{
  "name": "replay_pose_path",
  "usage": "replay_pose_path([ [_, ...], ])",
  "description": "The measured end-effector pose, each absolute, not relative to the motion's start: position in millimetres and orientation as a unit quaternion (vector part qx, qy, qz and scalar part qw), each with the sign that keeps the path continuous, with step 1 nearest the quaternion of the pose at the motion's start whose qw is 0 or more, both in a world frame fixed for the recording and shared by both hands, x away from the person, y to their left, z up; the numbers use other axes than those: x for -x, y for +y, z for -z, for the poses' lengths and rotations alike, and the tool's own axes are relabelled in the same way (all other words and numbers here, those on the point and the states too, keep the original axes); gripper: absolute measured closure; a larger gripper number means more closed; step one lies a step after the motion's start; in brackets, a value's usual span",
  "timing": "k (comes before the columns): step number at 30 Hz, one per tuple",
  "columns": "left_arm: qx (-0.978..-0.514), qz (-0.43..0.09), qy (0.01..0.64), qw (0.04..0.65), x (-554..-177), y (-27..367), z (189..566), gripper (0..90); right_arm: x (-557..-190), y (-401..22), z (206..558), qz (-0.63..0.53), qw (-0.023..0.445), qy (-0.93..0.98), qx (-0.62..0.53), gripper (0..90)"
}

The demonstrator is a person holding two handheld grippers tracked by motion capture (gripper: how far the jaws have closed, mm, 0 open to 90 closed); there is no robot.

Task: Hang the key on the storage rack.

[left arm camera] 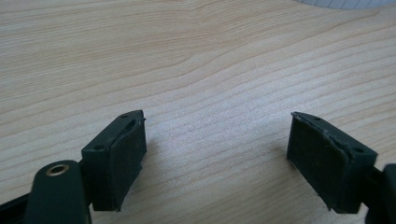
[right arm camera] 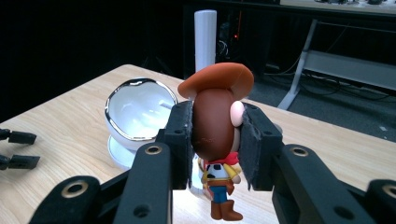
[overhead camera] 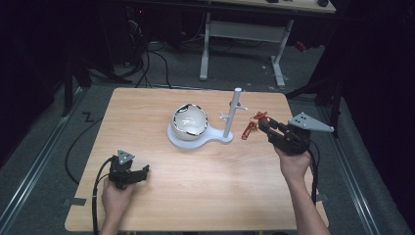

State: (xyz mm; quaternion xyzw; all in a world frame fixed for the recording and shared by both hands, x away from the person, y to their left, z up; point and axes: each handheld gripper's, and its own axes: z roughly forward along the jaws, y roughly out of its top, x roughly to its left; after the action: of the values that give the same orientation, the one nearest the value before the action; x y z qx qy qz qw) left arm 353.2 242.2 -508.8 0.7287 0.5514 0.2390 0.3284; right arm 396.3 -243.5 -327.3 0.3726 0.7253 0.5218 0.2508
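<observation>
Right gripper view: my right hand-held gripper (right arm camera: 212, 144) is clenched on the little cowboy toy (right arm camera: 217, 135), with both pads squeezing its big round head.
Toy's place: it hangs in the air above the surface (overhead camera: 205, 196), at about 3 o'clock from the white stand (overhead camera: 234, 115).
How the toy will handle: I think it is light and hard, smooth plastic, so it could slip or spin. The legs and hat look thin and may snap.
Best hold: the head, where the pads sit now.
Left side: my left hand-held gripper (overhead camera: 132, 174) is released, with nothing in it, low at 7 o'clock on the surface.
Things around: a shiny white egg-shaped bowl (overhead camera: 190, 121) sits at 9 o'clock from the stand, on the same white base.
In the way: the stand's small side pegs (overhead camera: 230, 113) poke out toward the toy.
</observation>
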Motion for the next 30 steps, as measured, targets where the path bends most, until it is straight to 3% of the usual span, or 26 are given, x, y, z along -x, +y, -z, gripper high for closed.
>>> replay_pose_path([
  [30, -0.727, -0.237, 0.553, 0.332, -353.1, 242.9, 508.8, 20.2, -425.6, -227.2, 308.5, -0.518, 0.24, 0.729, -0.377, 67.5],
])
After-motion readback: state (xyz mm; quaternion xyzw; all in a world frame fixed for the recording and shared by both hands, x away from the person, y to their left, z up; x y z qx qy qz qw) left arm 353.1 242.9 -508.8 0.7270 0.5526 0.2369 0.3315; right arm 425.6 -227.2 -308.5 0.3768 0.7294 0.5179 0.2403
